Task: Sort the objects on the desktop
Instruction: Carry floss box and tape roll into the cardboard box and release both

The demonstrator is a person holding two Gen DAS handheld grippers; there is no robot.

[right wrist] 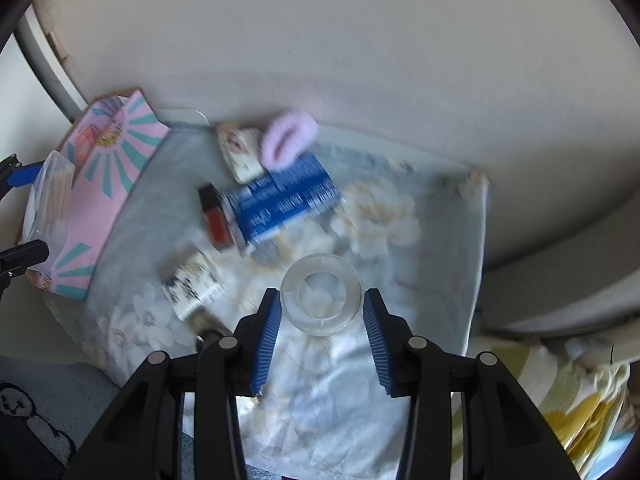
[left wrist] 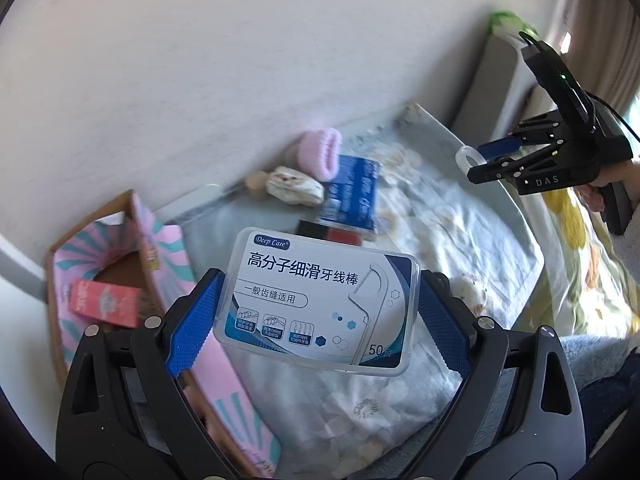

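Observation:
My left gripper [left wrist: 318,312] is shut on a clear dental floss pick box [left wrist: 320,296] with a blue and white label, held in the air beside the pink cardboard box [left wrist: 168,264]. My right gripper [right wrist: 320,320] is shut on a clear round tape roll [right wrist: 321,293], held above the floral cloth [right wrist: 420,264]. The right gripper also shows in the left wrist view [left wrist: 496,158] at the far right, with the tape roll [left wrist: 468,159] at its tips. The floss box shows in the right wrist view [right wrist: 48,200] at the far left.
On the cloth near the wall lie a pink fuzzy item [left wrist: 320,152], a blue packet [left wrist: 354,196], a red and black lipstick [left wrist: 328,232] and a small floral pouch [left wrist: 294,188]. A red carton [left wrist: 106,302] lies inside the pink box. A labelled bottle [right wrist: 192,284] lies on the cloth.

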